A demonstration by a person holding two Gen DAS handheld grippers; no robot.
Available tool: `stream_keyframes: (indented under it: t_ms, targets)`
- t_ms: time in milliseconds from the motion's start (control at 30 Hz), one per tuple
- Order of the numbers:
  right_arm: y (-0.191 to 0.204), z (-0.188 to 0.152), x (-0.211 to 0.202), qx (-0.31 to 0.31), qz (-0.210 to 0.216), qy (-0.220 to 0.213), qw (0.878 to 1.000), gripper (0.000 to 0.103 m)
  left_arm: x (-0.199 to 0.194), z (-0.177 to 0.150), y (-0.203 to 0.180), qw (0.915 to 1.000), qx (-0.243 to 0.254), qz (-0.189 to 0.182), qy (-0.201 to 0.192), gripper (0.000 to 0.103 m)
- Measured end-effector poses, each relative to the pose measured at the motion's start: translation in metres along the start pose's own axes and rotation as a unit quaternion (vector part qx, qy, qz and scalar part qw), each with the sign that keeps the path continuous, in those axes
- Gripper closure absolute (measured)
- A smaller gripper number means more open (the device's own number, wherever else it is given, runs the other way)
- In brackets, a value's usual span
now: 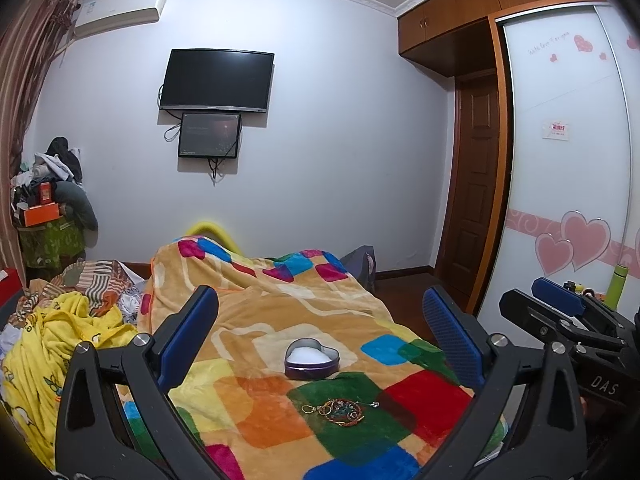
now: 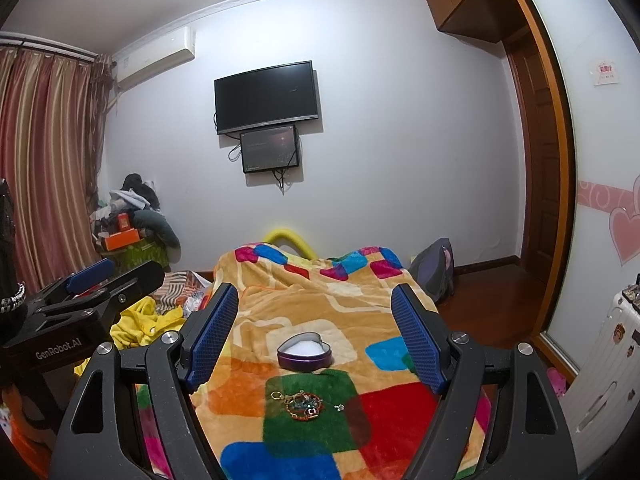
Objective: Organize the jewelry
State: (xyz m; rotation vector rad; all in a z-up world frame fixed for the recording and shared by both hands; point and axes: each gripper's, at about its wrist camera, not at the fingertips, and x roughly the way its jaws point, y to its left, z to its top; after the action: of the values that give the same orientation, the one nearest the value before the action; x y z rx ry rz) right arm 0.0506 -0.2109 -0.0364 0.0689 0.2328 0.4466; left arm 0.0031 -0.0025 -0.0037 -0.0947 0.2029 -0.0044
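A small pile of jewelry (image 1: 340, 410), with gold rings and beaded bracelets, lies on a green patch of the colourful blanket (image 1: 256, 312); it also shows in the right wrist view (image 2: 305, 404). A tiny silver piece (image 2: 340, 407) lies just to its right. A purple heart-shaped tin (image 1: 312, 360) with white lining stands open just beyond the pile, seen too in the right wrist view (image 2: 305, 356). My left gripper (image 1: 320, 320) is open and empty above the blanket. My right gripper (image 2: 314, 320) is open and empty, beside it on the right.
The blanket covers a bed. Yellow bedding (image 1: 60, 344) is heaped at the left. A cluttered pile of clothes and boxes (image 1: 48, 208) stands in the far left corner. A wardrobe with heart decals (image 1: 568, 160) and a white suitcase (image 2: 604, 360) stand at the right.
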Motion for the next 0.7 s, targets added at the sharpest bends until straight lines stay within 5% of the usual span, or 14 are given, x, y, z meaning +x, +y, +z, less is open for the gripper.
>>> stream_keyframes:
  t_ms: [700]
  targets:
    - [0.0010,0.0004,-0.0010,0.000,0.000,0.000,1.000,0.027,0.0020,-0.0006,-0.0006,1.0000,-0.002,-0.002,0.005,0.000]
